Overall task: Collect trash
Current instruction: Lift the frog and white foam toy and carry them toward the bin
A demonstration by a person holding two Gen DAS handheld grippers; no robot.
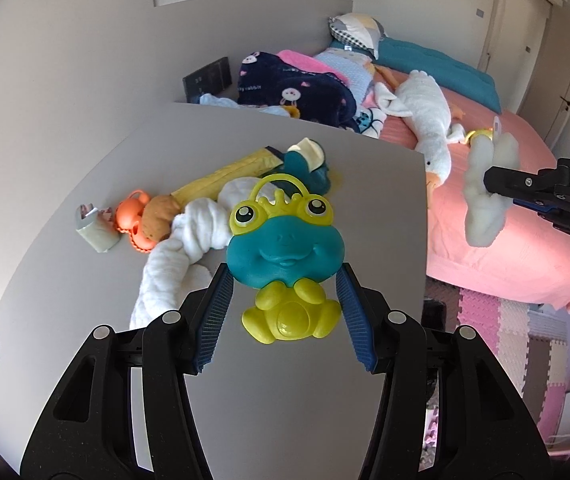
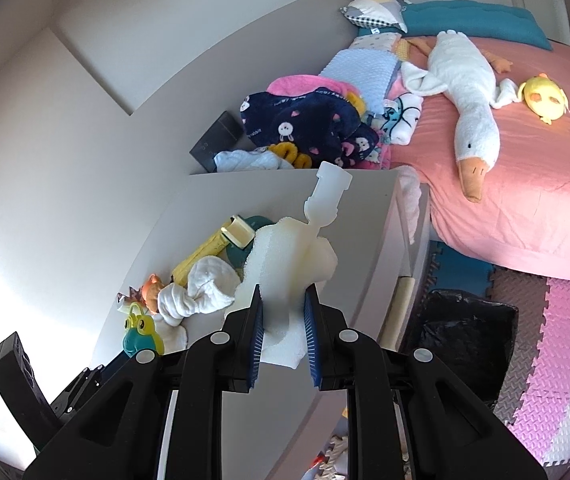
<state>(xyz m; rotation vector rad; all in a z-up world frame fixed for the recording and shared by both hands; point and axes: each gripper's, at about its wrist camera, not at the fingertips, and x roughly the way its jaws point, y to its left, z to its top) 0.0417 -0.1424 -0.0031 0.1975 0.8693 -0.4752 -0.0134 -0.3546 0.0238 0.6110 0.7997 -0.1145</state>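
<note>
Your left gripper [image 1: 285,280] clamped the teal-and-yellow plastic frog toy [image 1: 285,252]; your right gripper [image 2: 283,312] squeezed the white foam sponge brush [image 2: 285,264]. Springy foam could slip free short of the black-lined bin [image 2: 465,336].

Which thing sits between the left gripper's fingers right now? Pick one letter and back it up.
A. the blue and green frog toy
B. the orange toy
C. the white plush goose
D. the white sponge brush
A: in the left wrist view the frog toy is clamped between the left gripper's blue fingers, while the sponge brush is in the right gripper and the plush goose lies on the bed.
</note>
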